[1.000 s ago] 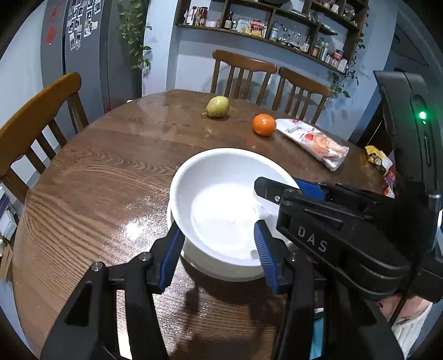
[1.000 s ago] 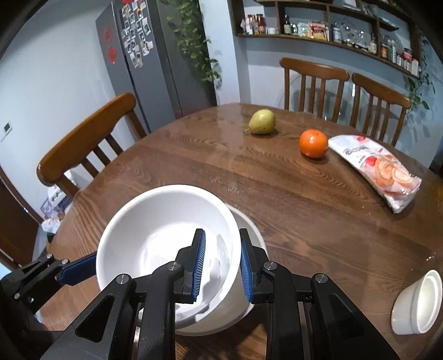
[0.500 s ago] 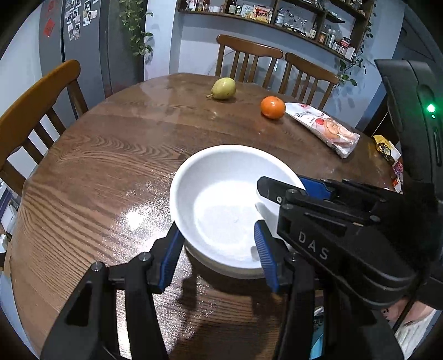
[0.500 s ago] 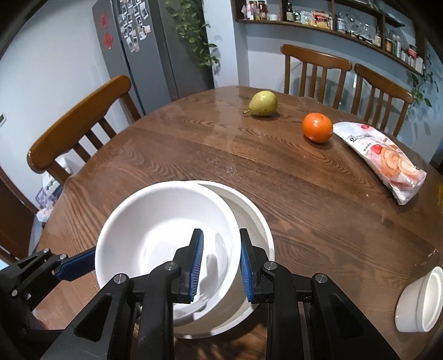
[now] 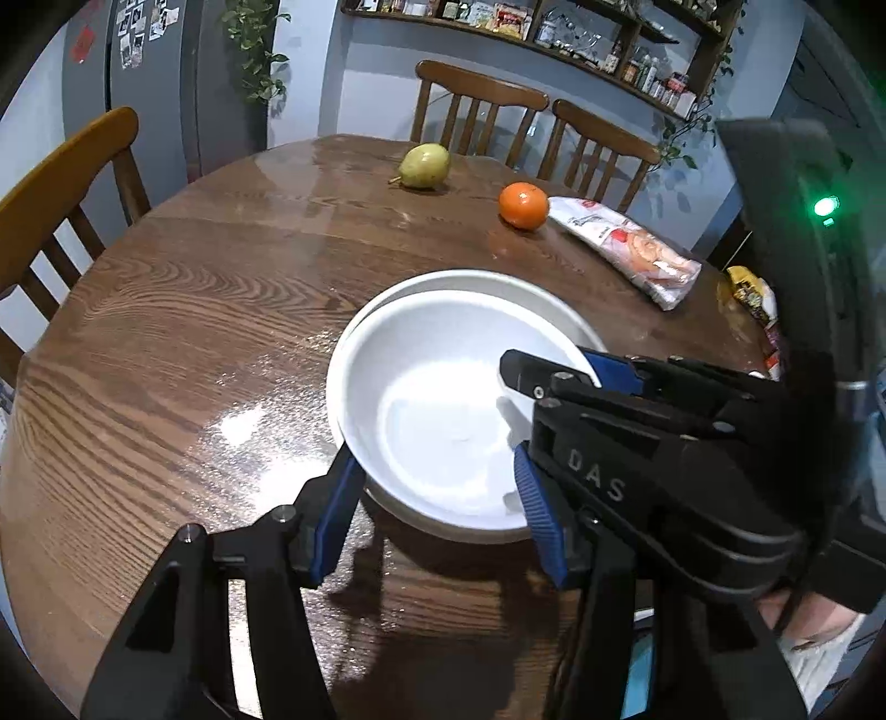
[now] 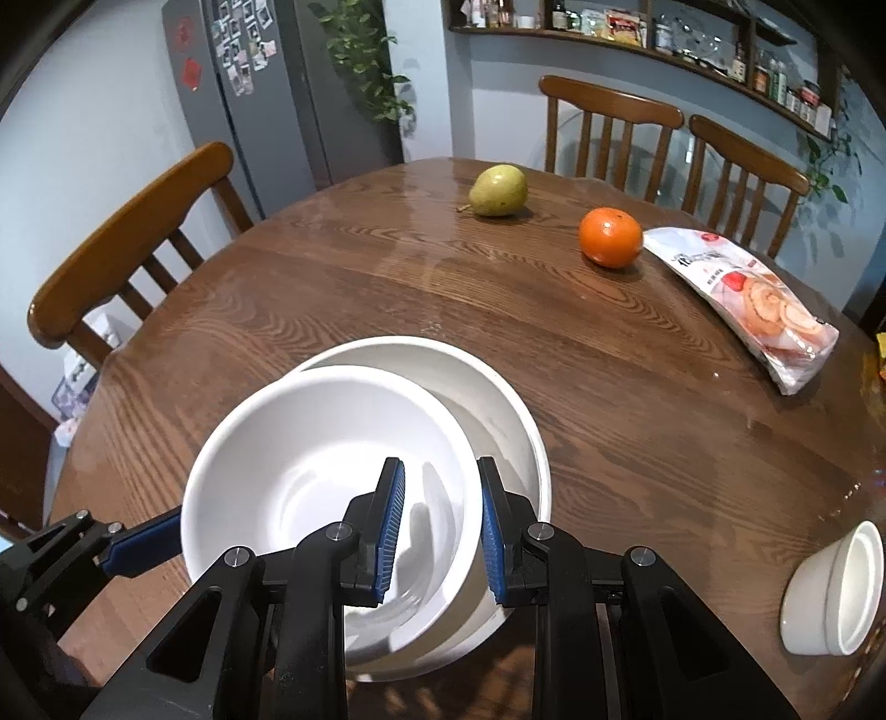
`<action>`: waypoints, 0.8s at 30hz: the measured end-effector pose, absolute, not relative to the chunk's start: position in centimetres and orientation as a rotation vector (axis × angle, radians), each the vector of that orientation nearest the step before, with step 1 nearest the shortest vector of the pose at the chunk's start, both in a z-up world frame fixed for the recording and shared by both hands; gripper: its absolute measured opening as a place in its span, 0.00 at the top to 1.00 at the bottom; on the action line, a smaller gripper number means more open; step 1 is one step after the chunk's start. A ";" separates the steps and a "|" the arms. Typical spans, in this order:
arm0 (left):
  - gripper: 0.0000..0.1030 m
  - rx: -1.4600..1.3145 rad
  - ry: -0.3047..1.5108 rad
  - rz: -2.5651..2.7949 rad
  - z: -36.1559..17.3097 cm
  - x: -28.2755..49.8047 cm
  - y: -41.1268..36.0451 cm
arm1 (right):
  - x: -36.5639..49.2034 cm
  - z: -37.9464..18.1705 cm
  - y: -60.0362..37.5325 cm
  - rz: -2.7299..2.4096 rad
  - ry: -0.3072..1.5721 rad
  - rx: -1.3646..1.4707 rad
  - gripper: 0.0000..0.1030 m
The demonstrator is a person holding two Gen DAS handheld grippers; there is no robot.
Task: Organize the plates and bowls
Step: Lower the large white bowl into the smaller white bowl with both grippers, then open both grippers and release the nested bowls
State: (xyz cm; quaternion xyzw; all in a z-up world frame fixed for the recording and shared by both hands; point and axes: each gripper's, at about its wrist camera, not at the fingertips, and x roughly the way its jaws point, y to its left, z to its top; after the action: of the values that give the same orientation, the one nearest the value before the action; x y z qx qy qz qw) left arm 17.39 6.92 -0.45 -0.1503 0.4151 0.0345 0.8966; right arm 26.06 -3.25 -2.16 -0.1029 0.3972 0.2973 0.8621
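While the right gripper (image 6: 437, 520) pinches the near rim of the upper white bowl (image 6: 310, 471), that bowl sits tilted inside the lower white bowl (image 6: 498, 410), which rests on the round wooden table (image 6: 343, 288) at about 6 o'clock of the tabletop in the right wrist view.

Left gripper (image 5: 437, 509): jaws spread and just been opening, one blue pad outside the bowls' near-left wall, the other at the upper bowl's inner right side; whether either pad presses cannot be told.

Small white cup (image 6: 836, 592): on its side, 4 o'clock, well apart from the bowls.

Pear (image 6: 498, 191): 12 o'clock, far side of the table.

Orange (image 6: 609, 238): 1 o'clock, just beside the snack packet (image 6: 747, 299), which runs toward 3 o'clock.

Wooden chairs (image 6: 609, 127): two beyond the table at 12 to 1 o'clock, one at 10 o'clock.

Grey fridge (image 6: 249, 99): 11 o'clock, photos on the door.

Wall shelf (image 6: 637, 33): jars and bottles, top of view.
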 end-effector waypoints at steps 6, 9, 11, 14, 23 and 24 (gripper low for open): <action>0.38 -0.322 0.819 0.033 -0.1 17.4 6.4 | 26.3 -1.7 -3.9 0.592 0.812 -0.213 0.74; 0.35 -0.329 0.805 0.013 0.0 17.4 6.2 | 26.5 -1.6 -4.1 0.590 0.817 -0.205 0.74; 0.35 -0.342 0.806 0.002 0.0 17.4 6.4 | 26.5 -1.5 -4.2 0.586 0.815 -0.207 0.74; 0.35 -0.364 0.808 0.001 0.0 17.5 6.7 | 26.7 -1.4 -4.3 0.582 0.814 -0.205 0.74; 0.26 -0.369 0.773 -0.001 0.5 17.1 6.6 | 26.9 -0.7 -5.2 0.544 0.809 -0.196 0.50; 0.24 -0.372 0.767 -0.002 0.6 17.1 6.7 | 26.8 -0.6 -5.4 0.543 0.807 -0.191 0.46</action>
State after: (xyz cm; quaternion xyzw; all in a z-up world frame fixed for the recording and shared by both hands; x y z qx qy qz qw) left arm 17.11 6.66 0.60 -0.1803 0.3722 -0.0007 0.9105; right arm 26.84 -5.41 -0.58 -0.0918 0.3873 0.2606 0.8796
